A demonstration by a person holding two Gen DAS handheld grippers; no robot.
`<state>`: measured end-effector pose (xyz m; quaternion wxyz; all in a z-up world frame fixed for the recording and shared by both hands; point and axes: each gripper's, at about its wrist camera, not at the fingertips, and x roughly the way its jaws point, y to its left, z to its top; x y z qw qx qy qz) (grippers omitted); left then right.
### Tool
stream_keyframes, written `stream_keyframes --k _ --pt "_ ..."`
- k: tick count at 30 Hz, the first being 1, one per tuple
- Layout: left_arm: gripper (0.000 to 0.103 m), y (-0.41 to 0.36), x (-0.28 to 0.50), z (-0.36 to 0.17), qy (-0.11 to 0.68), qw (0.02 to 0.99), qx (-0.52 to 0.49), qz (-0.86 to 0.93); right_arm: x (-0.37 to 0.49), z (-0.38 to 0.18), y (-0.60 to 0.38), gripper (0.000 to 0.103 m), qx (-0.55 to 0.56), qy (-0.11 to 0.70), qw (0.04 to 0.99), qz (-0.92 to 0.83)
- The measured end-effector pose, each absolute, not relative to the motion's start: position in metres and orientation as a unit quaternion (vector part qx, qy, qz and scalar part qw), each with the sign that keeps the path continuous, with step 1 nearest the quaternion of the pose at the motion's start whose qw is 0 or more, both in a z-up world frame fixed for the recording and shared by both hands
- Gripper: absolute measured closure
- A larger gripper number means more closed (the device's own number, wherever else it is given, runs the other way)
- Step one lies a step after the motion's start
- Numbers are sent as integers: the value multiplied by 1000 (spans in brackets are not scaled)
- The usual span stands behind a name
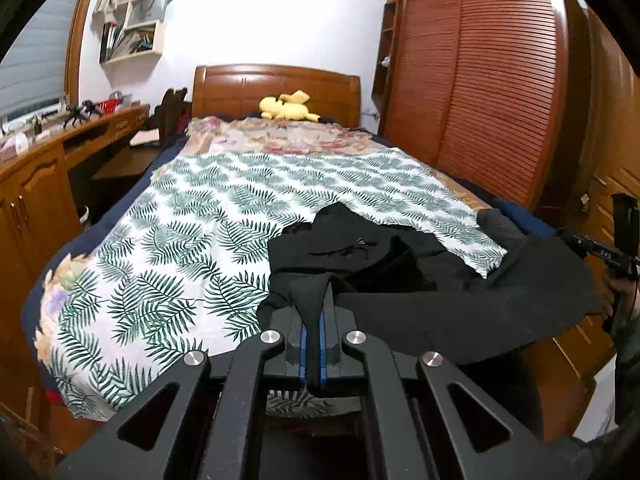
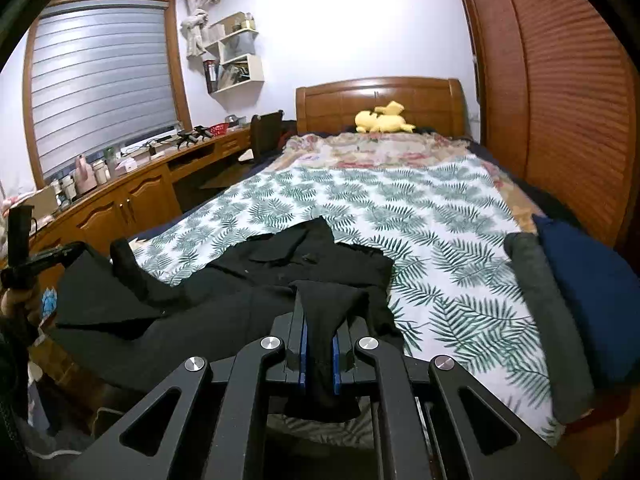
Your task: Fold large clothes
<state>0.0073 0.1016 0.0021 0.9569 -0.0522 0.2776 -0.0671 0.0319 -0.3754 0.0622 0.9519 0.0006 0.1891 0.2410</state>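
Observation:
A large black garment (image 1: pixel 420 280) lies partly on the foot of the bed, its near edge stretched between both grippers off the bed's edge. My left gripper (image 1: pixel 313 332) is shut on a pinch of the black cloth. My right gripper (image 2: pixel 319 336) is shut on another pinch of the same garment (image 2: pixel 280 280). The right gripper shows at the right edge of the left wrist view (image 1: pixel 616 252); the left gripper shows at the left edge of the right wrist view (image 2: pixel 24 264). The garment's far part, with a collar, rests flat on the fern-print sheet (image 2: pixel 420 216).
The bed (image 1: pixel 200 216) has a wooden headboard and a yellow plush toy (image 1: pixel 286 107). Folded grey (image 2: pixel 544 312) and navy clothes (image 2: pixel 592 300) lie at the bed's right edge. A wooden desk (image 2: pixel 132 184) runs along the left; a louvred wardrobe (image 1: pixel 480 80) stands on the right.

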Motion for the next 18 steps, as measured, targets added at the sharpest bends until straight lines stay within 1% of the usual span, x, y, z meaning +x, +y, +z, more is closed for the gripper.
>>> stream_keyframes --k 9,18 --pt "99 116 80 -12 301 950 -62 -62 93 73 -362 95 -7 225 946 233" --pt "99 120 164 -24 316 946 -40 -53 188 74 -325 94 -30 242 946 213"
